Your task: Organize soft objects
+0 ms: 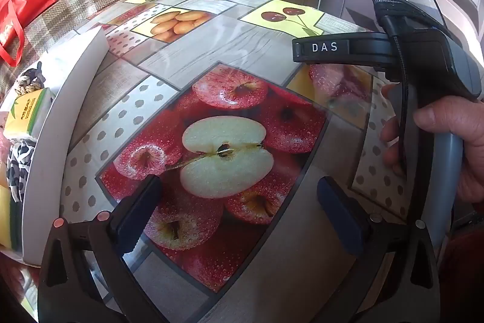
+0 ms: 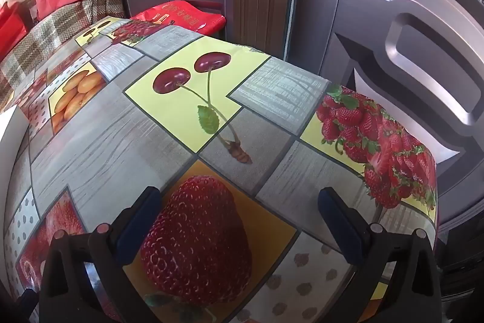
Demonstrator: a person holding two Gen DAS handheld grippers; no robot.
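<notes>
Both hands hover low over the fruit-print worktop [image 1: 187, 50], and neither has anything in it. The left hand-held gripper [image 1: 239, 196] is spread wide over the printed apples, nothing between its fingers; the right hand-held gripper [image 2: 239, 205] gapes the same way above the big strawberry. The soft things sit in the white tray [image 1: 57, 123] off at the left edge: a yellow-green tissue pack [image 1: 28, 117], a black-and-white cloth [image 1: 19, 162], a yellow sponge [image 1: 4, 217]. The tray's long wall runs away from us, just left of the left hand's fingers. The right hand is well apart from it, so I'd back the left, swinging leftward over that wall.
</notes>
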